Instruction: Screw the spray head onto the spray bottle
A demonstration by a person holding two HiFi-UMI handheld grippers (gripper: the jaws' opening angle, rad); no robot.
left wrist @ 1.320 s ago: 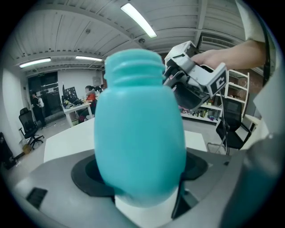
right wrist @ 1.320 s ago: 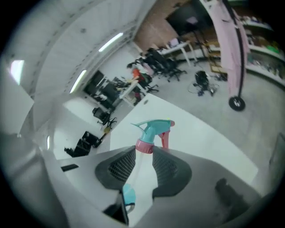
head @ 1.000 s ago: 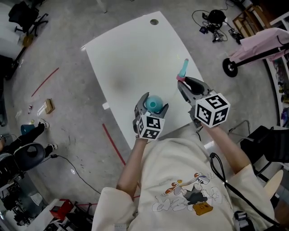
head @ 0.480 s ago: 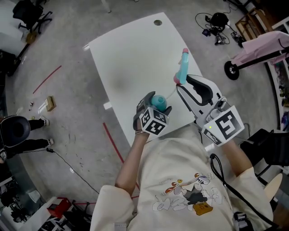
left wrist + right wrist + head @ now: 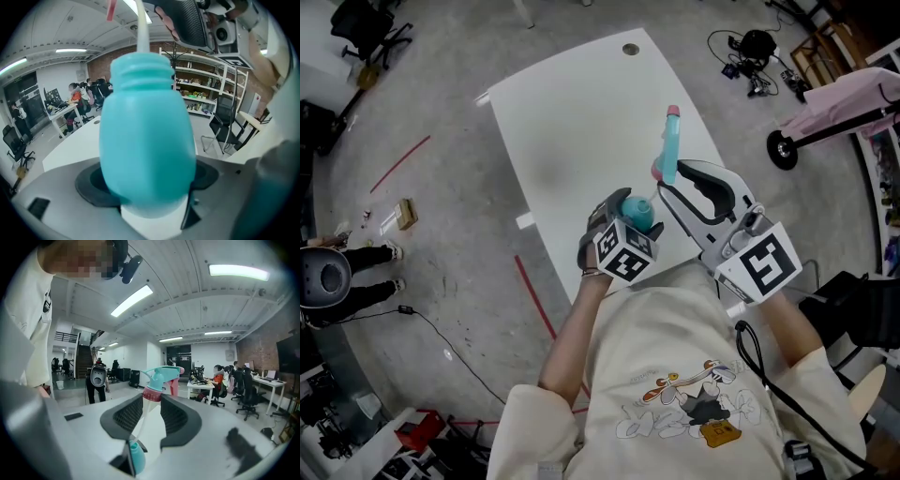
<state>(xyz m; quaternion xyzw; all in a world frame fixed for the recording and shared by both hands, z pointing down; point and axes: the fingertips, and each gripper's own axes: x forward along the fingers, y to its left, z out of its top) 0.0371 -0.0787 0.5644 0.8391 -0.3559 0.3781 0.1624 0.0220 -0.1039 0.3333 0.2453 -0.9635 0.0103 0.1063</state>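
Note:
My left gripper [image 5: 630,217] is shut on the teal spray bottle [image 5: 639,213] and holds it above the near edge of the white table [image 5: 572,122]. In the left gripper view the bottle [image 5: 145,140] fills the middle, its threaded neck [image 5: 140,72] pointing away from the camera. My right gripper [image 5: 667,178] is shut on the spray head [image 5: 668,141] just below its pink collar [image 5: 657,172]. The head's thin tube [image 5: 142,28] runs down to the bottle's mouth. The collar [image 5: 152,393] stays well apart from the neck. The teal nozzle [image 5: 164,373] points away from me.
The table carries nothing else and has a round hole [image 5: 629,49] at its far end. Red tape lines [image 5: 534,298] and a cable [image 5: 441,342] lie on the concrete floor. A scooter with pink cloth [image 5: 834,103] stands right. A seated person [image 5: 337,281] is at the left.
The right gripper has swung the spray head left and more upright, bringing its tube over the bottle's mouth. The left gripper has tilted the bottle slightly toward it.

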